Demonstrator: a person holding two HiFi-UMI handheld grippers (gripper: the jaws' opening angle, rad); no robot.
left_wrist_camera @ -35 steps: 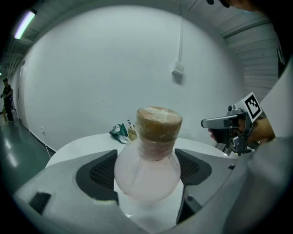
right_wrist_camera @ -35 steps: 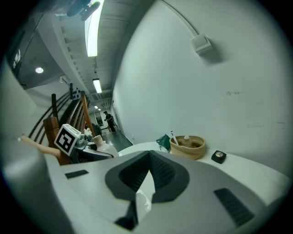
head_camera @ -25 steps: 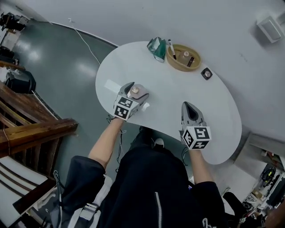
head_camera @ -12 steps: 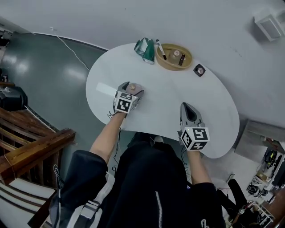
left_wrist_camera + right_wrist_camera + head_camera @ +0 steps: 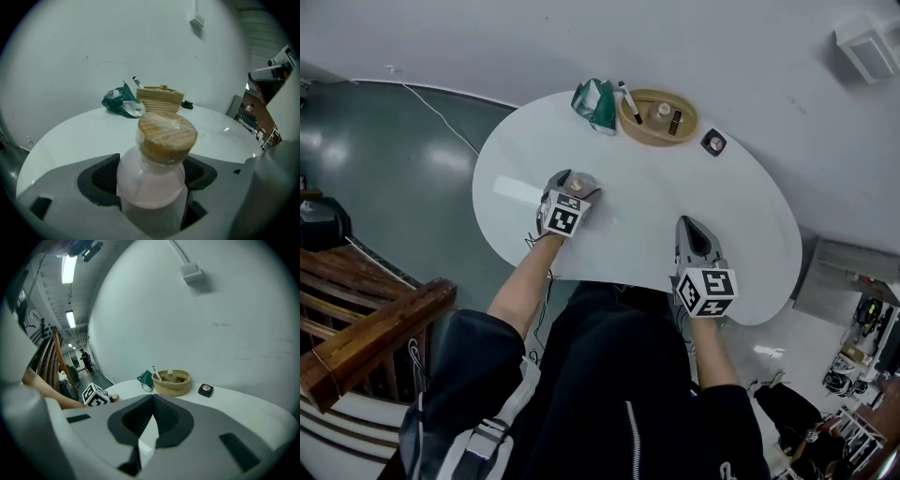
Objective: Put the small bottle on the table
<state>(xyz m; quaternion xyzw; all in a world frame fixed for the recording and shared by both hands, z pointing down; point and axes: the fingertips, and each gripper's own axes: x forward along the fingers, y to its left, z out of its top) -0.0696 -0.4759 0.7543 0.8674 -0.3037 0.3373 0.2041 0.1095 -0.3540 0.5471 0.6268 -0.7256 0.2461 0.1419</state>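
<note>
A small clear bottle (image 5: 154, 173) with a wooden cap (image 5: 166, 133) and pale pink contents stands upright between the jaws of my left gripper (image 5: 152, 180), which is shut on it. In the head view that gripper (image 5: 572, 187) is over the left part of the white table (image 5: 647, 197), the bottle's cap (image 5: 577, 184) showing at its tip; whether the bottle's base touches the table is hidden. My right gripper (image 5: 692, 234) is over the table's near right part, its jaws shut with nothing between them (image 5: 152, 401).
At the table's far edge stand a round wooden bowl (image 5: 658, 116) holding small items, a green crumpled packet (image 5: 595, 101) with a pen beside it, and a small dark compact (image 5: 713, 142). A wooden railing (image 5: 366, 319) is at the left.
The left gripper with the bottle has held its place over the table; the camera has shifted so the table sits a little higher and further left in view. The right gripper has barely moved.
</note>
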